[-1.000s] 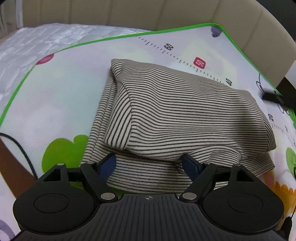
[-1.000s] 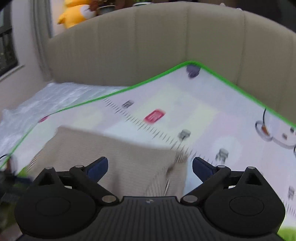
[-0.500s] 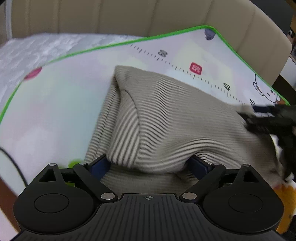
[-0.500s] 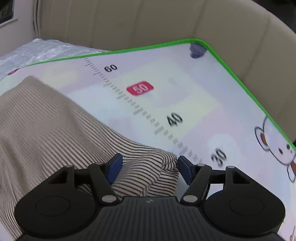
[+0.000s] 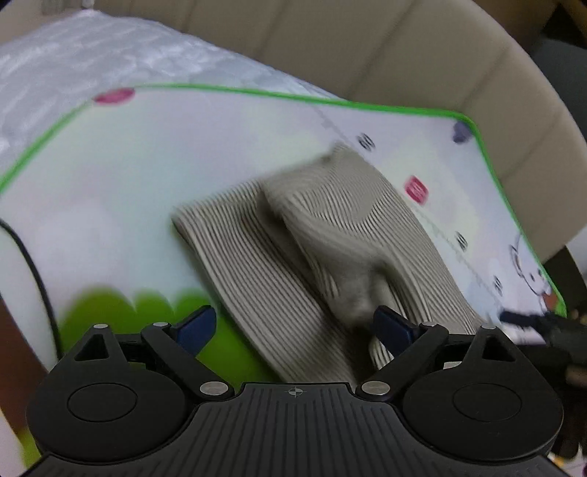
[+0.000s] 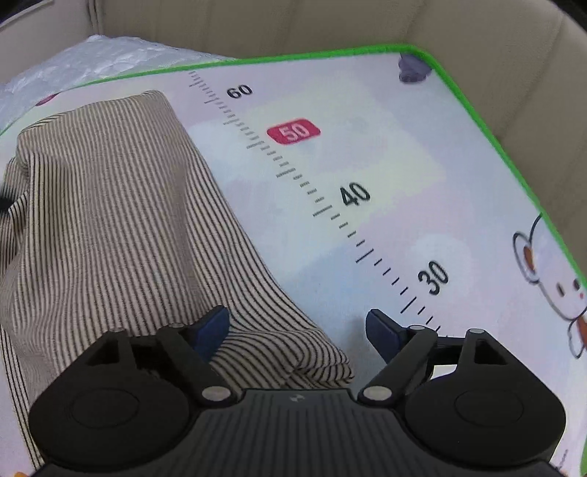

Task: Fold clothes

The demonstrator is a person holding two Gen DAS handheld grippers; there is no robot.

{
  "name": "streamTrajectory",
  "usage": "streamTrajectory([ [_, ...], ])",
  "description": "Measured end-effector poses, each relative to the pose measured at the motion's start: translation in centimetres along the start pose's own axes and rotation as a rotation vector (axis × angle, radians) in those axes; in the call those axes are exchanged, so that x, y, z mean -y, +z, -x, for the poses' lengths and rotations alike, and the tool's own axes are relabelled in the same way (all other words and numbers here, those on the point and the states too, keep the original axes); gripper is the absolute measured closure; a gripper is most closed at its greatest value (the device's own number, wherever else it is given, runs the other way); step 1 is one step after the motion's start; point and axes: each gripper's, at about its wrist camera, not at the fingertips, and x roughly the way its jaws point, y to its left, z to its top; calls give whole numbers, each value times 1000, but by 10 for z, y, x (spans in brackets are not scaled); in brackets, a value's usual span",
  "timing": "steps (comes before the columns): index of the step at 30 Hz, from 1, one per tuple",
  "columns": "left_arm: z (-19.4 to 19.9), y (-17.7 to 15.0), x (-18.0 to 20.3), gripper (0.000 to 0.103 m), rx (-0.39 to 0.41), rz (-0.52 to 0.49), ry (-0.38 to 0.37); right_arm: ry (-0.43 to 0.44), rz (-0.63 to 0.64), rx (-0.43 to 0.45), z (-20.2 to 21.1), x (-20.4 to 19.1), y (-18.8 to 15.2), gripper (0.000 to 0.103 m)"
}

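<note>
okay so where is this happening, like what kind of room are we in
Most likely a bedroom or living room at home. A striped garment lies on a green-edged children's play mat printed with a ruler scale and cartoon animals, set against a beige padded backrest, with a white quilted cover beside it.

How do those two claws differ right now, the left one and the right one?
The left claw straddles a rumpled, bunched part of the striped garment; the right claw sits at the garment's smooth folded corner. The left view is blurred, the right sharp. Both are open, with blue fingertips.
</note>
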Motion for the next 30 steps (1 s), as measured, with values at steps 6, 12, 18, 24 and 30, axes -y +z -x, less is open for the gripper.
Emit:
streamTrajectory([
  [6, 8, -14, 4, 8, 182, -187, -173, 103, 160, -40, 3, 5, 30, 25],
  [12, 13, -4, -3, 7, 502, -209, -90, 338, 223, 10, 6, -2, 71, 30],
  [18, -6, 1, -22, 5, 534, -4, 287, 378, 388, -108, -16, -8, 86, 30],
  [24, -30, 0, -22, 3, 363, 140, 551, 404, 509, -21, 12, 24, 113, 30],
  [30, -8, 72, 30, 3, 87, 86, 630, 520, 352, 233, 51, 97, 195, 21],
])
